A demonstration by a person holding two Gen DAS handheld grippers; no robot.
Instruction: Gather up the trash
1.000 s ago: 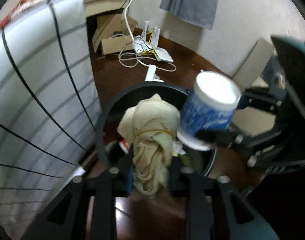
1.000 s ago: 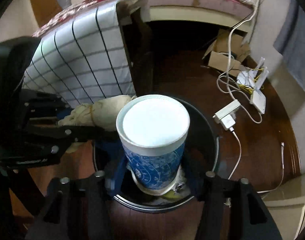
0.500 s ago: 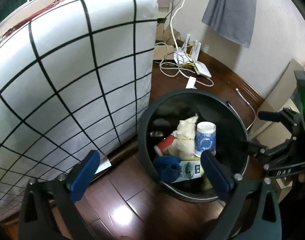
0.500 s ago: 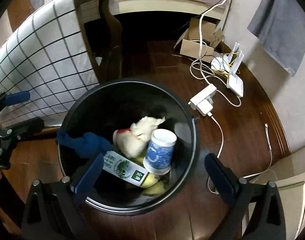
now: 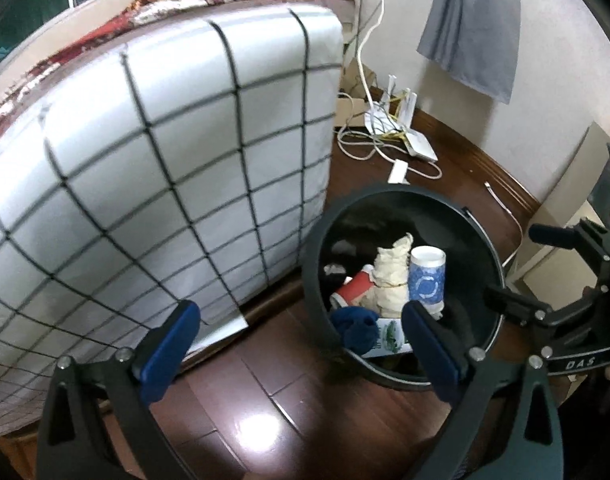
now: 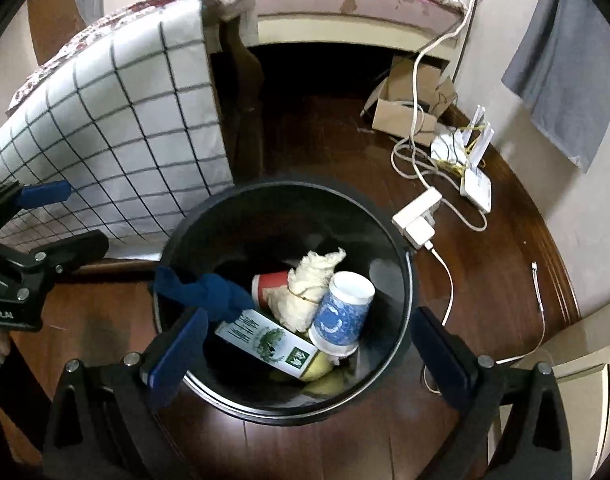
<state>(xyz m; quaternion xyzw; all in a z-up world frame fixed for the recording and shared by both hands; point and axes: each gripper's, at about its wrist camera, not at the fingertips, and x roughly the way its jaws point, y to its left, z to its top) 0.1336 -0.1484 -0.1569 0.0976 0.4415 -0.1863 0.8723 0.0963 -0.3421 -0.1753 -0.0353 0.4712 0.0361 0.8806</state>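
Observation:
A black round trash bin (image 6: 405,276) (image 5: 317,248) stands on the dark wood floor. Inside lie a blue-patterned paper cup (image 6: 341,314) (image 5: 426,278), a cream cloth bundle (image 6: 303,292) (image 5: 391,280), a red cup (image 6: 271,284) (image 5: 355,286), a knotted blue cloth (image 6: 213,292) (image 5: 355,326) over the rim, and a green-white carton (image 6: 265,338) (image 5: 389,334). My left gripper (image 5: 301,342) is open and empty above the floor left of the bin. My right gripper (image 6: 311,354) is open and empty above the bin. Each gripper shows in the other's view (image 5: 545,276) (image 6: 49,220).
A bed with a white black-grid sheet (image 5: 165,160) (image 6: 117,128) stands left of the bin. A white power adapter (image 6: 417,220), cables, a router (image 6: 475,168) and a cardboard box (image 6: 409,108) lie on the floor beyond. A grey cloth (image 5: 473,20) hangs on the wall.
A second ago the left gripper held the cream cloth and the right held the blue cup over the bin. Both opened, the items fell into the bin, and both grippers pulled back and up.

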